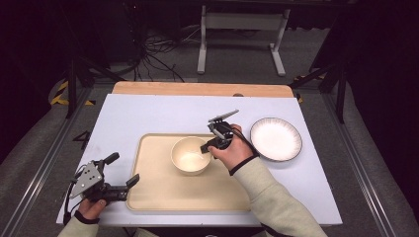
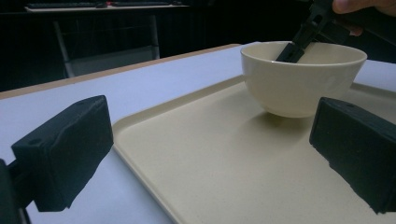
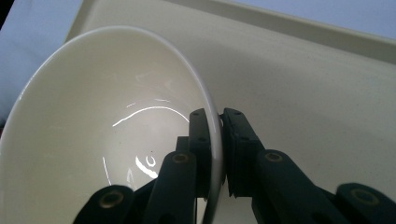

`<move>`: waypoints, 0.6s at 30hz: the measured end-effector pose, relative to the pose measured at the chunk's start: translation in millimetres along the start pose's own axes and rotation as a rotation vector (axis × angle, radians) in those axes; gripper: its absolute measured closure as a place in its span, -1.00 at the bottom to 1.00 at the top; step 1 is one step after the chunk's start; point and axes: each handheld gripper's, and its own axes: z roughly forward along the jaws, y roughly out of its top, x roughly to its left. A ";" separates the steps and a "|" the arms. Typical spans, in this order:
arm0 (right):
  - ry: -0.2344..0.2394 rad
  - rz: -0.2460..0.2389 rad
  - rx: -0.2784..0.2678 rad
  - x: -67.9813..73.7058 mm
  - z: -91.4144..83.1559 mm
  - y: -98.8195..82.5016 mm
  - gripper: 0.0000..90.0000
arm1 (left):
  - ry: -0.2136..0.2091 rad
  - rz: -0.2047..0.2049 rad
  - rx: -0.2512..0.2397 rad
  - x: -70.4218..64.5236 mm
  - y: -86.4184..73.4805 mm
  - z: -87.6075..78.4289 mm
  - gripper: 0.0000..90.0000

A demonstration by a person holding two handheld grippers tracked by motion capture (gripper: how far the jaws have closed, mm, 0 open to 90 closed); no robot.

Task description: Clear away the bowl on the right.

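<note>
As I count from the high view, I have one cream bowl [image 1: 190, 155], one beige tray [image 1: 158, 190] beneath it, one white plate [image 1: 275, 138] with a dark rim, and two claws. With the tray as my landmark, the bowl stands on it, a little toward its far edge; the plate lies on the table [image 1: 128, 116] just beyond the tray's right edge. My right claw [image 1: 208, 146] reaches in from the bowl's right side and pinches the bowl's rim, one jaw inside the wall and one outside, with the hand [image 1: 228, 150] angled downward behind it. My left claw [image 1: 122, 170] sits low at the tray's near left corner, its jaws spread wide with nothing between them, pointing across the tray toward the bowl, held in the hand [image 1: 91, 206] at the table's near edge.
</note>
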 end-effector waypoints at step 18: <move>-0.002 0.012 0.027 -5.3 14.2 -5.3 0.83 | -0.002 0.001 0.003 -0.2 0.1 -0.2 -1.00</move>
